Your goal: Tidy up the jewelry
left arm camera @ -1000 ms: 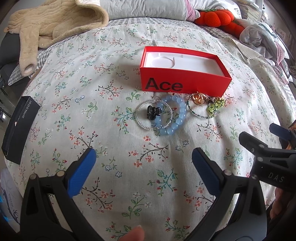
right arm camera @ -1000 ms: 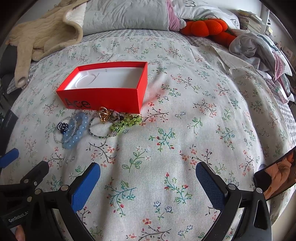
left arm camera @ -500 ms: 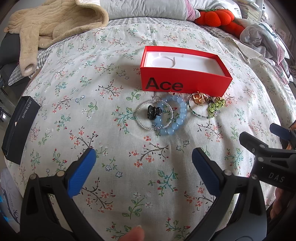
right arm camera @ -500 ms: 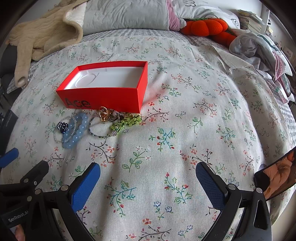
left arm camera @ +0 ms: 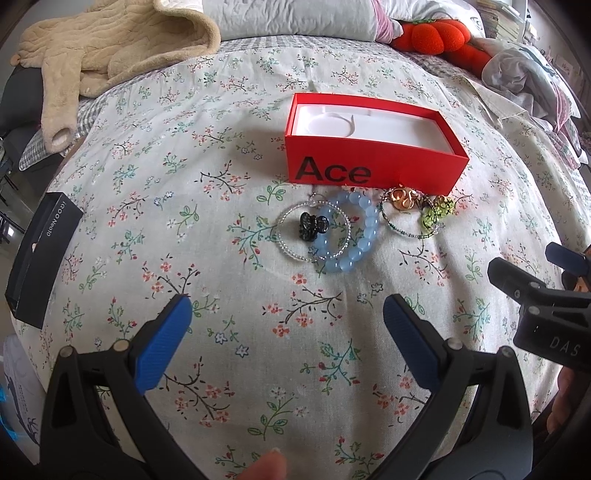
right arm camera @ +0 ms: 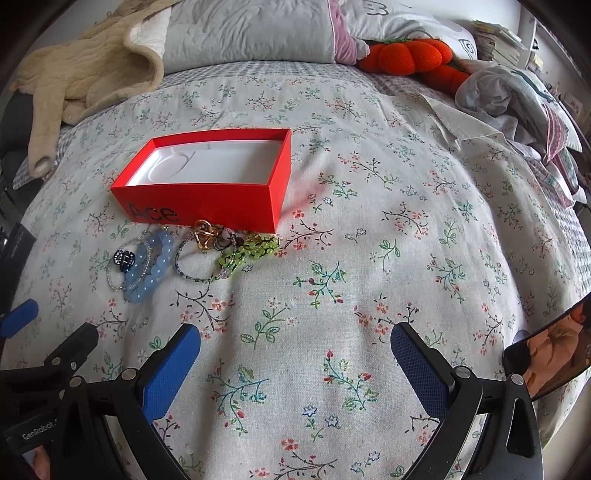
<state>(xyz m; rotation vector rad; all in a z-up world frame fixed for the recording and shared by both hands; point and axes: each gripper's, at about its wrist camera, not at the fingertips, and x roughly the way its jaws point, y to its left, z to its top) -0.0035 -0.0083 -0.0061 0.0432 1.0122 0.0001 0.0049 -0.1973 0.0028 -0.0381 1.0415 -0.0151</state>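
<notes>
An open red box [left arm camera: 373,162] [right arm camera: 207,195] marked "Ace", with an empty white insert, sits on the floral bedspread. In front of it lie a pale blue bead bracelet [left arm camera: 356,242] [right arm camera: 153,264], a thin clear-bead bracelet [left arm camera: 291,249] around a small black charm [left arm camera: 312,226] [right arm camera: 123,259], a gold ornament [left arm camera: 400,197] [right arm camera: 205,234], a dark bead bracelet [left arm camera: 400,230] and a green bead piece [left arm camera: 434,214] [right arm camera: 245,253]. My left gripper [left arm camera: 286,319] is open, well short of the jewelry. My right gripper [right arm camera: 295,350] is open over bare bedspread, to the right of the pile.
A black carton [left arm camera: 37,258] lies at the bed's left edge. A beige fleece garment [left arm camera: 110,48], pillows [right arm camera: 251,29], an orange plush [right arm camera: 406,55] and crumpled clothes [right arm camera: 517,99] line the far side. A phone [right arm camera: 550,354] lies at the right edge.
Both cameras have crept slightly closer to the box and jewelry. Both grippers stay open and nothing on the bed has moved.
</notes>
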